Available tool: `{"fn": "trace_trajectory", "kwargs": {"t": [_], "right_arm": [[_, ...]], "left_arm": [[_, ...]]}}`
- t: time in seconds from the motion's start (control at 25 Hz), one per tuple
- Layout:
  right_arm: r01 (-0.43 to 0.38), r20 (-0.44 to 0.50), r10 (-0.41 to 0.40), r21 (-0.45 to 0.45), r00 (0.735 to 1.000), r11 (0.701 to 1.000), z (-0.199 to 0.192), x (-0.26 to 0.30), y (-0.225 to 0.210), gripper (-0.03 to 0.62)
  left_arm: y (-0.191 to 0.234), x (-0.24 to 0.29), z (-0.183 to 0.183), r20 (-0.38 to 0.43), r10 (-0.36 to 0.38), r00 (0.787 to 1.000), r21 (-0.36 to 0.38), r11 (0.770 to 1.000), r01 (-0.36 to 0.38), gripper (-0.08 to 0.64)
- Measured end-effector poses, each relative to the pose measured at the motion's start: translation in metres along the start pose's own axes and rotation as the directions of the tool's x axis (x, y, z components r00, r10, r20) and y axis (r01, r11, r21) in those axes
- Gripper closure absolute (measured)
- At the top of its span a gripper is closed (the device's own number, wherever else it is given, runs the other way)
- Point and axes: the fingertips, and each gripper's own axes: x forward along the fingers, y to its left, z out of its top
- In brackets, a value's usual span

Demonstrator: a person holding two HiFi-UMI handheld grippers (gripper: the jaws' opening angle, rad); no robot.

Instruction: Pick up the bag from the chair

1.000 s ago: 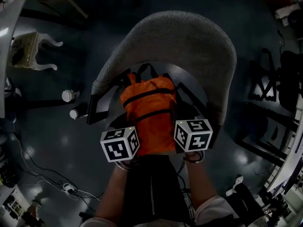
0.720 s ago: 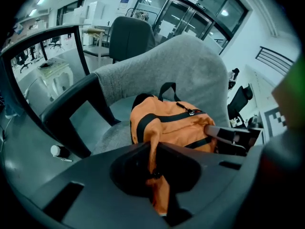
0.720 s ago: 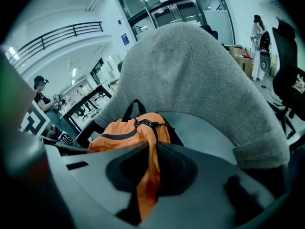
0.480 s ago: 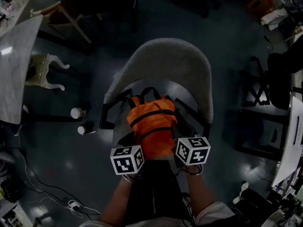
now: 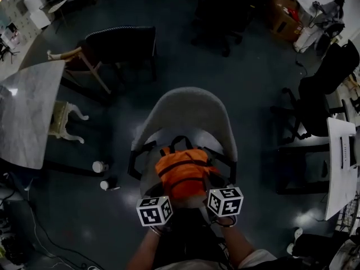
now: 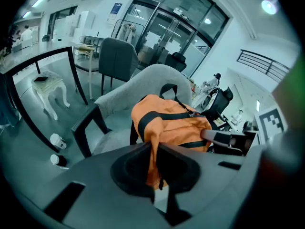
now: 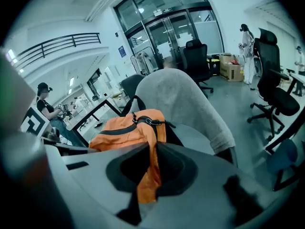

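Bag [image 5: 183,172] gripped: my left gripper [image 6: 152,151], jaws just been closing, and right gripper [image 7: 153,149] both pinch its orange fabric. Grasp done; lifting clear of chair [image 5: 191,108] seems left.

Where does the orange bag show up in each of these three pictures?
Head view: orange bag, lower centre, before the grey chair back.
Left gripper view: bag centre, fabric pinched in the left claw.
Right gripper view: bag centre-left, fabric pinched in the right claw.
Shared landmark: the grey chair back behind it.
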Motion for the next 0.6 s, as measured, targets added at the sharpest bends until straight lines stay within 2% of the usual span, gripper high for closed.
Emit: {"fn": "trace_trajectory", "kwargs": {"t": [0.6], "right_arm": [[0.013, 0.172, -0.015, 0.013, 0.985, 1.000, 0.041, -0.054, 0.061, 0.540]], "left_arm": [[-0.004, -0.081, 0.055, 0.133, -0.073, 0.988, 0.127, 0.990, 0.056, 0.529]]}}
